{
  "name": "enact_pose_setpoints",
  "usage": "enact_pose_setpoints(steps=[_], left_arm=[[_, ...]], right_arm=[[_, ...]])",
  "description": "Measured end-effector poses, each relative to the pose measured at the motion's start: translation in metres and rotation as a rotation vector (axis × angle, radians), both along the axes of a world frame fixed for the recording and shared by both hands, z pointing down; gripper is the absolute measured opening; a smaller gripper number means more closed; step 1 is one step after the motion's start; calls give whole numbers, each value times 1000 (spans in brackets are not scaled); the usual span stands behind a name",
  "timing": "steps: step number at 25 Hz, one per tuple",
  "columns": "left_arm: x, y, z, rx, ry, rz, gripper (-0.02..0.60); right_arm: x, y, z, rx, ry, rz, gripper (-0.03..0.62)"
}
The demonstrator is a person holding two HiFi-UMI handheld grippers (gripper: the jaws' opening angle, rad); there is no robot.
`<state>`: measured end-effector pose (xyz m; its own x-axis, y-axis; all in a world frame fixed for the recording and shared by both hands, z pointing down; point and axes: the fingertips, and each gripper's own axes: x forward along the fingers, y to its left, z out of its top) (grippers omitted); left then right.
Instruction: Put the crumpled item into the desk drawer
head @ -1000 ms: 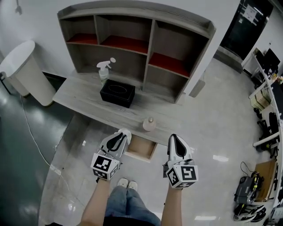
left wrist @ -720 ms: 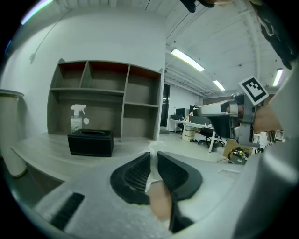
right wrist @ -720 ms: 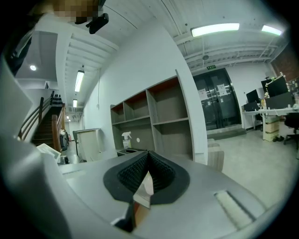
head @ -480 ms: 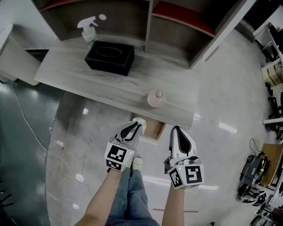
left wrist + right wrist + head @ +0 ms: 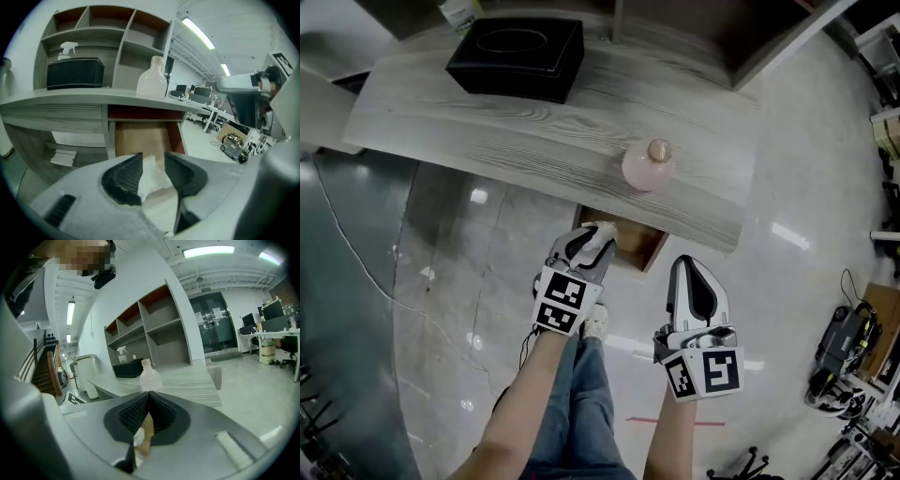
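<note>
Left gripper view: the left gripper is opening its jaws around the crumpled item; centre it over the drawer; right gripper closed

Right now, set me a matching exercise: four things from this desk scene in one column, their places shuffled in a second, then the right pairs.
1. black box
2. pale bottle
3. crumpled item
4. drawer

A. between the jaws of the left gripper
B. pulled out below the desktop
C. on the desktop, nearer its front edge
D. on the desktop, back by the shelves

Pairs: 1-D, 2-C, 3-A, 4-B.
The left gripper's jaws are opening, with the crumpled item between them.
</note>
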<state>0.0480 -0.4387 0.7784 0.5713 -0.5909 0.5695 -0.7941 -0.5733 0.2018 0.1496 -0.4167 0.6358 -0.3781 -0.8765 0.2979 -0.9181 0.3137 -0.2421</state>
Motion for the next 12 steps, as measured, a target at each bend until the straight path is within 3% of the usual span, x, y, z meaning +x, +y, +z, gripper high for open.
enact_pose_setpoints(steps=[3, 6, 12], left_arm=[[-1, 2, 0, -11, 7, 8, 160], [-7, 2, -22, 31, 18, 1, 156], [-28, -15, -125, 177, 75, -55, 92]], right_arm=[[-3, -2, -3, 3, 0, 0, 12], [-4, -4, -13, 13, -3, 4, 12], [0, -8, -66, 60, 6, 24, 11]])
